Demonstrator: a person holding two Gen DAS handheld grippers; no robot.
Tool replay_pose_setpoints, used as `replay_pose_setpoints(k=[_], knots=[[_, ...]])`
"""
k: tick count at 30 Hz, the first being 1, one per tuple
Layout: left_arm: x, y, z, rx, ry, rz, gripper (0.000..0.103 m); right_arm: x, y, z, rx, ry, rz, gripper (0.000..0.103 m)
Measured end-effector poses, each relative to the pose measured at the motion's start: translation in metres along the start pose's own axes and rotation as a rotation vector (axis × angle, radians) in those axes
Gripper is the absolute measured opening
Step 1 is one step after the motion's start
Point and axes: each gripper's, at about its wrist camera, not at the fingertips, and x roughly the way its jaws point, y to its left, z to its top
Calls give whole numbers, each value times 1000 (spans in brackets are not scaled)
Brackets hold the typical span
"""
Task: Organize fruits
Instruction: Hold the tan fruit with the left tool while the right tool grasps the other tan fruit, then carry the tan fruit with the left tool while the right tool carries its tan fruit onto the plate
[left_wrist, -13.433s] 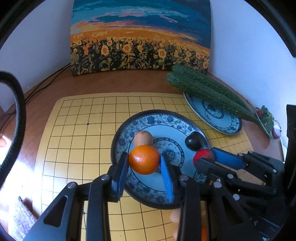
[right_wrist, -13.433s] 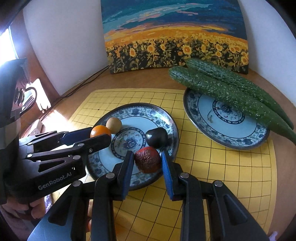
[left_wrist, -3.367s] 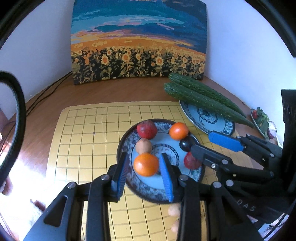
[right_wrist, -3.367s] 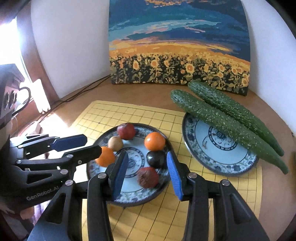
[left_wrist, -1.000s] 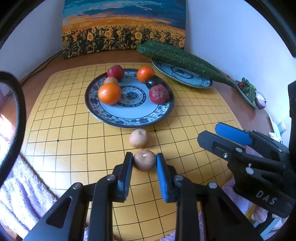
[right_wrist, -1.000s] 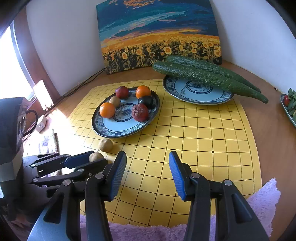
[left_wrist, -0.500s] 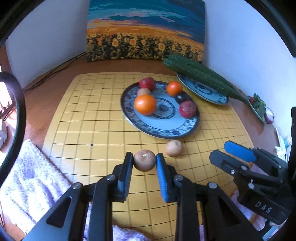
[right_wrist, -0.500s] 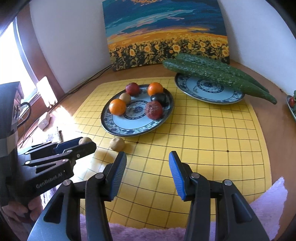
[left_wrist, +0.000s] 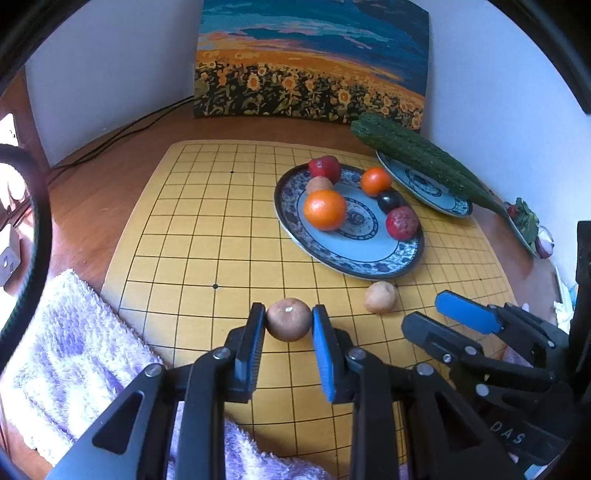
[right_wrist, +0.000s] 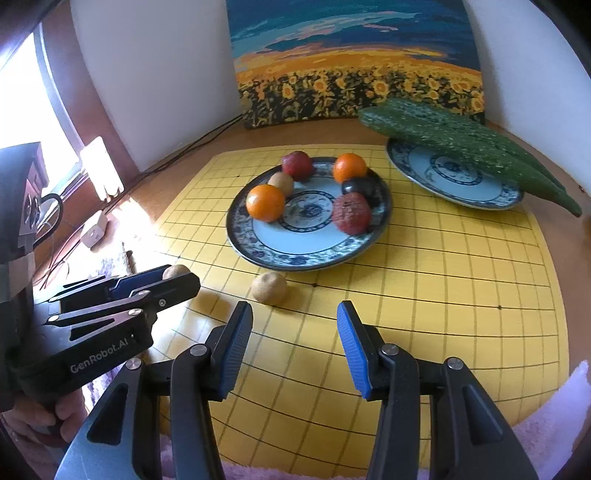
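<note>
My left gripper is shut on a small brown fruit and holds it above the near part of the yellow grid board; the fruit also shows in the right wrist view. A second brown fruit lies on the board just in front of the blue patterned plate. The plate holds two oranges, two red fruits, a dark plum and a small brown fruit. My right gripper is open and empty, above the board near the loose brown fruit.
A second blue plate at the back right carries two long cucumbers. A sunflower painting leans on the back wall. A purple towel lies at the board's near left edge. Cables run along the table's left.
My left gripper has carried the brown fruit to the left, away from the other loose fruit. My right gripper has come closer to the plate and stays open.
</note>
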Motion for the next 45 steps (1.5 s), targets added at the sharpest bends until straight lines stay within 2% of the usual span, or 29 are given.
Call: replay_pose_setpoints(k=[7,10,24,35,45], knots=[[-1,7,-1,-17,-1,-4,27,13,12,5,-22,7,9,48],[-2,11,-1,-26,-2,-5,27,18,16,7,-30,12,9,41],[-3,17,2,-42,-1,-13,27,30,21,9,-33,21,-7,27],[-7,14,4,-37,-11,-14,27,25,24,9,-47,12,13,27],[-10,4,16,-4,-37,-29,27,6,22,17,-54,-39,18,27]])
